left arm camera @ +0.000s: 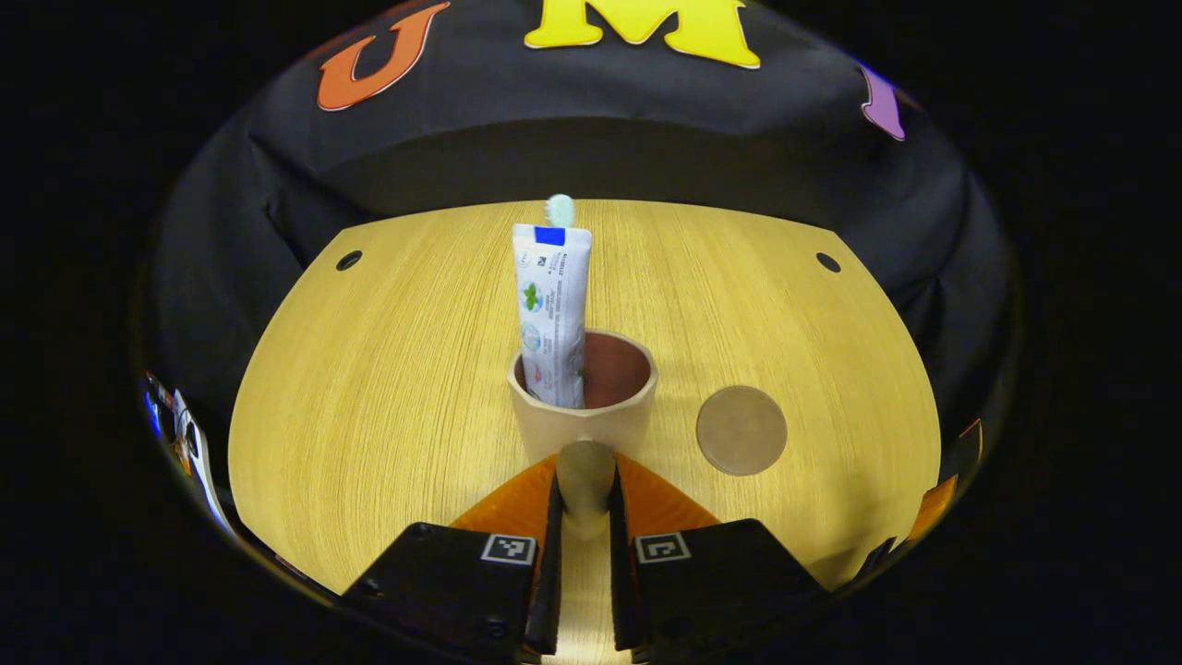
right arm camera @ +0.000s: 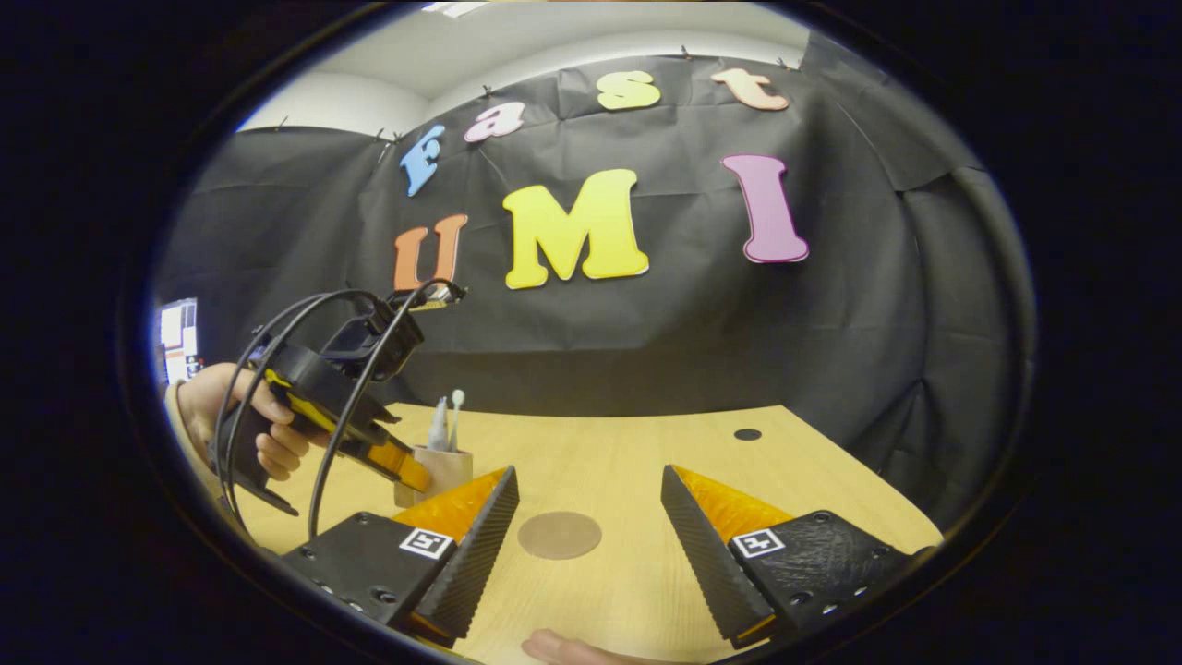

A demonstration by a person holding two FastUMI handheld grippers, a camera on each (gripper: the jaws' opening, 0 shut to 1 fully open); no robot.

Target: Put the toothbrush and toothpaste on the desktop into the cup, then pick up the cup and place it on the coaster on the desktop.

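Gripping the cup (left arm camera: 582, 406) handle, left tongs (left arm camera: 584, 499) close; toothpaste (left arm camera: 552, 314) label unreadable.

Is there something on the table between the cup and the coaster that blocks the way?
Nothing visible does. In the left gripper view the cup, gripped by its handle in the left gripper, stands just beside the coaster, with bare desktop between them. The right gripper hangs open above the coaster and could crowd the placement.

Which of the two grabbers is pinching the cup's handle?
The left gripper: its fingers are closed on the handle of the cup. The right gripper hangs wide open above the table, near the coaster.
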